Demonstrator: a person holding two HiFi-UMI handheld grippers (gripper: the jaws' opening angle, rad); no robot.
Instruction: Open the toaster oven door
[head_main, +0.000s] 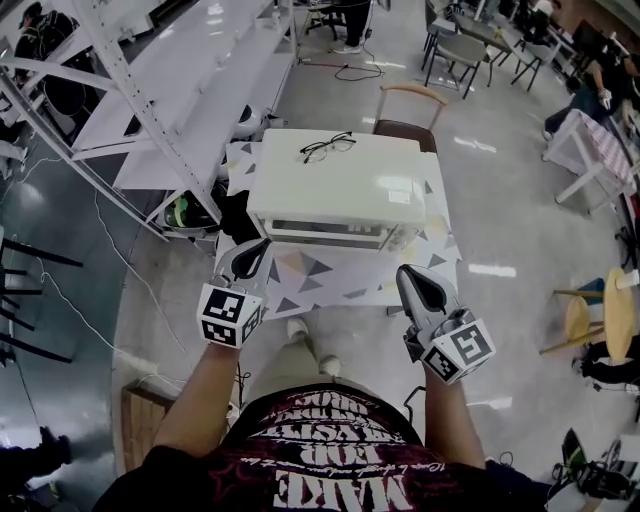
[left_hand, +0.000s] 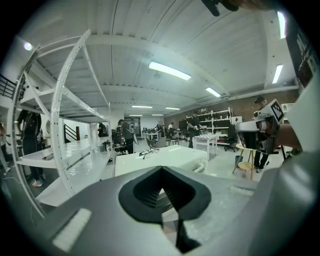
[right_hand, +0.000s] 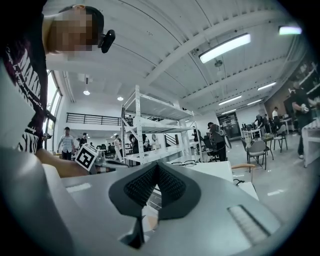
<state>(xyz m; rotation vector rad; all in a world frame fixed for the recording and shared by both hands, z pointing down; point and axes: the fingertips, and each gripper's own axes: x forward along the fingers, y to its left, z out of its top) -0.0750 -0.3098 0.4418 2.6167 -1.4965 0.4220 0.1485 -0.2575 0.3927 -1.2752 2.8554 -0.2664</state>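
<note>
The white toaster oven (head_main: 345, 190) sits on the cloth-covered worktop (head_main: 330, 285) just ahead of both tongs and between them, with its door (head_main: 328, 236) facing them. Left tongs (head_main: 246, 260) and right tongs (head_main: 420, 288) are each closed, tips together, holding nothing, and short of the oven.

The door is likely rigid, hinged low, and stiff at first. The smooth handle (left_hand: 200, 167) near its top edge could slip, so take it mid-span. The oven looks light enough to slide on the cloth, and the glasses (head_main: 327, 147) on its top are fragile, so pull gently.
</note>
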